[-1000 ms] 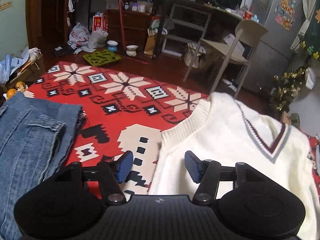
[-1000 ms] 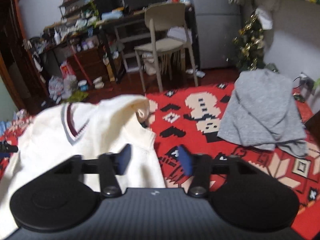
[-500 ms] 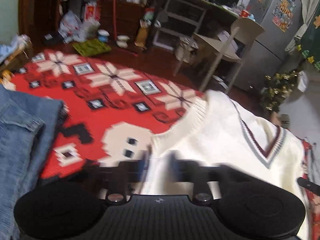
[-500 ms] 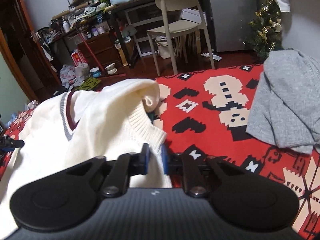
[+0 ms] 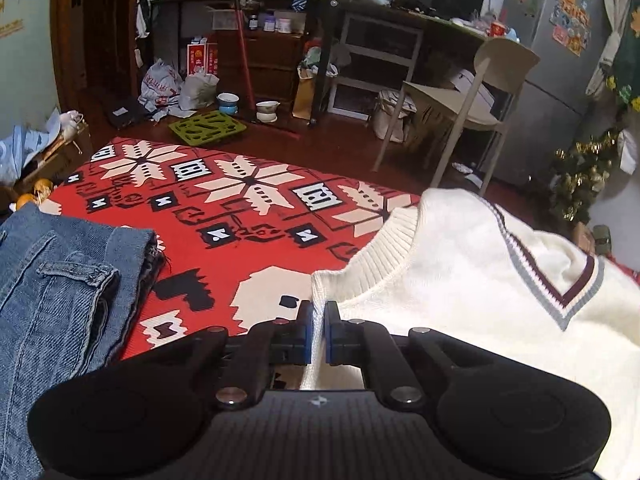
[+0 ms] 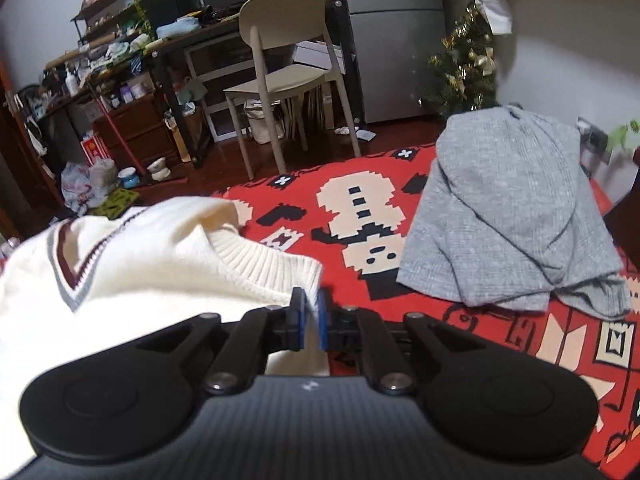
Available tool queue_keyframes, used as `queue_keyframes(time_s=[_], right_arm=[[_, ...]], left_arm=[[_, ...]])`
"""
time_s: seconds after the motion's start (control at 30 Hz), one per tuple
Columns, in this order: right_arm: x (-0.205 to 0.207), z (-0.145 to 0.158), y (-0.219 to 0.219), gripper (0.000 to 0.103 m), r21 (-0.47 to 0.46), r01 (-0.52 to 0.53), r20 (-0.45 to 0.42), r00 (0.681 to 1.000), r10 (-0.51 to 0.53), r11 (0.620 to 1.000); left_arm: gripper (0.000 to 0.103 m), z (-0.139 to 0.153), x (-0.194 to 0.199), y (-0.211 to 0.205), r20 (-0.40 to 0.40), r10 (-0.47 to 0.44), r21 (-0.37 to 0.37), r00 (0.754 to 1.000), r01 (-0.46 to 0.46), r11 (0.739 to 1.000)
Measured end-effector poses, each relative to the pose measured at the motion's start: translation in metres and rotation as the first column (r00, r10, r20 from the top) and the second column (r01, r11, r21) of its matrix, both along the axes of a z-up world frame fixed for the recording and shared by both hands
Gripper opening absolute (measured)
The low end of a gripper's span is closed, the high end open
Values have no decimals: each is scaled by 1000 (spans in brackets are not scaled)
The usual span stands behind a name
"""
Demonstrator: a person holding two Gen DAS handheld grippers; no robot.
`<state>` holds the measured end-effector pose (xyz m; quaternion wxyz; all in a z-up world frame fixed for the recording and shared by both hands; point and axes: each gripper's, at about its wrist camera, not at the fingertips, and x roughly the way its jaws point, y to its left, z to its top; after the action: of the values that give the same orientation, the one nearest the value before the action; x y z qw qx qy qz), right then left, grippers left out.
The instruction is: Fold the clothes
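A cream knitted vest point(image 5: 472, 280) with a grey and maroon V-neck lies on a red patterned blanket point(image 5: 240, 216). My left gripper point(image 5: 318, 314) is shut on the vest's left edge, just below the ribbed armhole, with white knit pinched between the blue pads. In the right wrist view the same vest point(image 6: 140, 264) fills the left half. My right gripper point(image 6: 311, 306) is shut on its right edge, below the ribbed armhole band.
Blue jeans point(image 5: 60, 288) lie folded on the blanket to the left of the vest. A grey sweater point(image 6: 516, 216) lies crumpled to the right. Beyond the blanket point(image 6: 360, 208) stand a beige chair point(image 6: 288, 76), a cluttered desk, a fridge point(image 5: 560, 60) and a small decorated tree point(image 6: 464, 64).
Both grippers went from open to shut, each pinching an edge of the vest. The right gripper moved down and closer to the vest's side.
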<state>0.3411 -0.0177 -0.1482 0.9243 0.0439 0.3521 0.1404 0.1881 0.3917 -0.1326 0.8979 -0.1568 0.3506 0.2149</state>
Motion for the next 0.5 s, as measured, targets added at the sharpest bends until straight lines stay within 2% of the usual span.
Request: queue_keyframes(time_s=[0.07,0.1,0.17,0.3,0.37,0.5], right_arm=[[0,-1,1,13,-16,-2,15,1000,2,1000],[0,0,0,23,-15,-1,20,1000,1,1000],[-3,6,-9,30,12,7,20,1000,-7,1000],[-12,25,-25,30,52,13,-23,1000,-12,999],[-21,33,-33,30,54,7,-56,998,-4,998],[-50,46,-51,30,82,34,-108,994,-25,996]], left_arm=[[12,-2,1,0,-17,8,8,1000,-8,1000],[18,-1,1,0,-22,18,14,1000,-17,1000],[26,3,-1,-1,-20,26,26,999,-25,999],[37,16,-11,-3,-13,15,26,1000,-15,1000],[38,19,-20,-4,-44,12,13,999,-12,1000],[38,19,-38,-3,-119,-31,-81,992,22,996]])
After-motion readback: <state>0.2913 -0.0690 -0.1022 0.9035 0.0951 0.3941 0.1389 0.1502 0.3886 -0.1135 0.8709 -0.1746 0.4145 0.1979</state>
